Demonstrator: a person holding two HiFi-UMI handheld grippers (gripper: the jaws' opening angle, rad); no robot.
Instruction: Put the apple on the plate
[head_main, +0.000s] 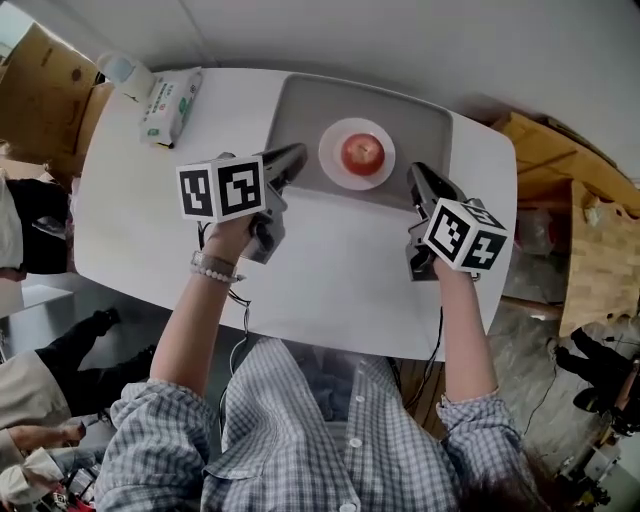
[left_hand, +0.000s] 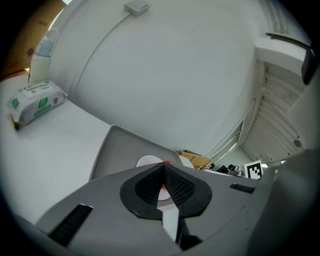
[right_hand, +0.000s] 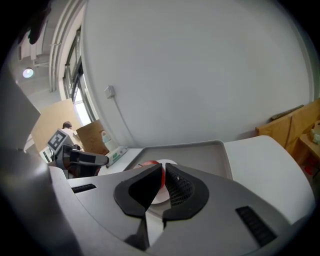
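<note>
Head view, upper left: cardboard box (head_main: 40, 80) beside the white bench (head_main: 340, 285). On the bench's upper left corner a small bottle (head_main: 125, 72), and just right of it a green-and-white wipes pack (head_main: 172, 105) lying flat.

Left of centre: left tongs (head_main: 294, 156), held in the person's left hand (head_main: 232, 238), with a beaded bracelet (head_main: 212, 268) on the wrist. Marker cube (head_main: 220, 188) faces up. The tips point up-frame and right, over the lower left edge of the grey tray (head_main: 300, 110). In the left gripper view the 2 black pads (left_hand: 180, 187) are pressed together at the tip and nothing sits between them. Only a sliver of white and red shows past them.

Centre, upper half: the tray lies along the bench's far edge. A round white plate (head_main: 335, 170) sits inside it, toward the near edge. The red apple (head_main: 362, 153) rests on the middle of the plate, stem end up, touching neither pair of tongs.

Right of centre: right tongs (head_main: 420, 176), tips at the tray's lower right corner, apart from the plate. Their marker cube (head_main: 465, 236) is tilted toward the frame's right. In the right gripper view the pads (right_hand: 181, 189) are closed to a hairline slit and pinch nothing. The apple and plate show just beyond the tips.

Far right: wooden boards (head_main: 545, 150) off the bench's edge.

Bottom centre: the person's checked shirt (head_main: 300, 445), both forearms reaching up-frame.
</note>
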